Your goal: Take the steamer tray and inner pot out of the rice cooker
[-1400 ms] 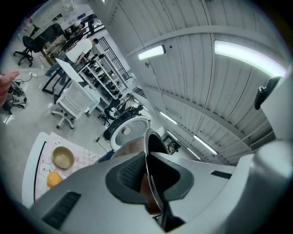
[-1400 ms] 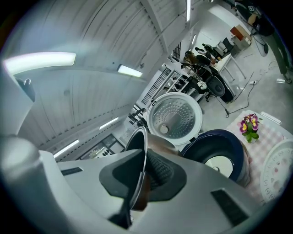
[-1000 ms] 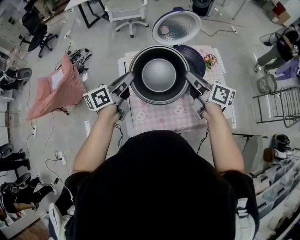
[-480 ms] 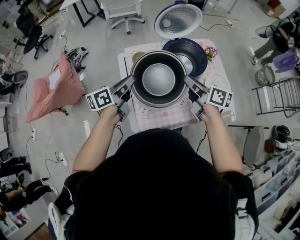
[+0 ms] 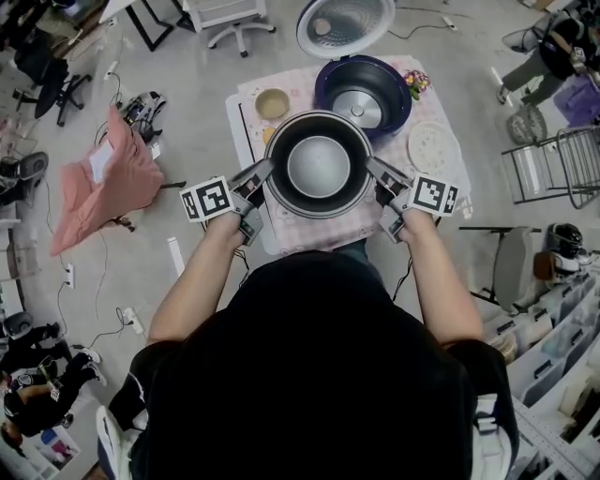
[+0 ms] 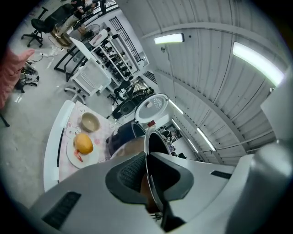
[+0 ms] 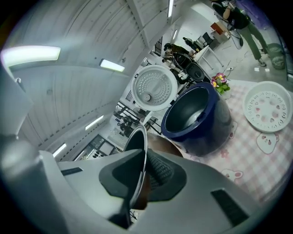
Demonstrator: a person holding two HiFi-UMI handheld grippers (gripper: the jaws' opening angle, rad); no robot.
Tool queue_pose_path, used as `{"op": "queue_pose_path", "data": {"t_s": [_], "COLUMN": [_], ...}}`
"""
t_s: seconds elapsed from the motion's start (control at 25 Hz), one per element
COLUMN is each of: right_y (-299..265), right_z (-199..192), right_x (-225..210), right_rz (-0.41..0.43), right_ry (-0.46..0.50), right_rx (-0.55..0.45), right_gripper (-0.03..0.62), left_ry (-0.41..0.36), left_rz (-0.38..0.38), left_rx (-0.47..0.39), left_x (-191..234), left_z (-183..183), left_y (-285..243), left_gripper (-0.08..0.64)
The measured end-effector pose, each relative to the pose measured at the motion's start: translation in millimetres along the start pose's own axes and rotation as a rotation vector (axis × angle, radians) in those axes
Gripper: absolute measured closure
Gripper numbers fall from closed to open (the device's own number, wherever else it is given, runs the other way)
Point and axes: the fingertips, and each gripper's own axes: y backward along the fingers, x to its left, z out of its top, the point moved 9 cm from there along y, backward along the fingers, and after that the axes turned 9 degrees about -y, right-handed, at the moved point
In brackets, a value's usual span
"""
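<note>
The pot [image 5: 319, 167] hangs level, mouth up, over the bench [image 5: 246, 98]. Left claw [image 5: 265, 169] clamps its rim at 9 o'clock, right claw [image 5: 372, 164] at 3. The cooker [image 5: 361, 94] sits at 1.

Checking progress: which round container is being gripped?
The dark inner pot, its rim clamped by the left hand-held gripper and right hand-held gripper; the blue rice cooker, tan bowl and white steamer tray sit untouched on the table.

The inner pot [image 5: 319, 167] blocks most of the table [image 5: 242, 122] from me in the head view, and the rice cooker lid [image 5: 345, 23] is clipped at the top edge. In both gripper views I get only the pot's rim edge-on, the rest behind the jaws.
</note>
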Motion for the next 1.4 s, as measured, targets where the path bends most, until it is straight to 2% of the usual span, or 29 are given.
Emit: {"op": "queue_pose_path", "data": {"t_s": [0.28, 0.96, 1.4], "right_y": [4.1, 1.7, -11.2], "right_z": [-24.7, -59.9, -72.0], "right_x": [-32.3, -107.6, -135.3], "right_rz": [-0.052, -0.139, -0.161], "right_ry": [-0.055, -0.172, -0.218], "right_rx": [0.021, 0.071, 0.078], "right_gripper": [0.560, 0.561, 0.561], "left_ry": [0.059, 0.147, 0.161], "left_rz": [0.022, 0.084, 0.120], "left_rx": [0.066, 0.214, 0.246], "left_x": [19.2, 65.2, 87.4], "left_z": [-32.2, -92.1, -106.3], "left_y": [-6.0, -31.9, -38.9], "left_gripper": [0.517, 0.517, 0.515]}}
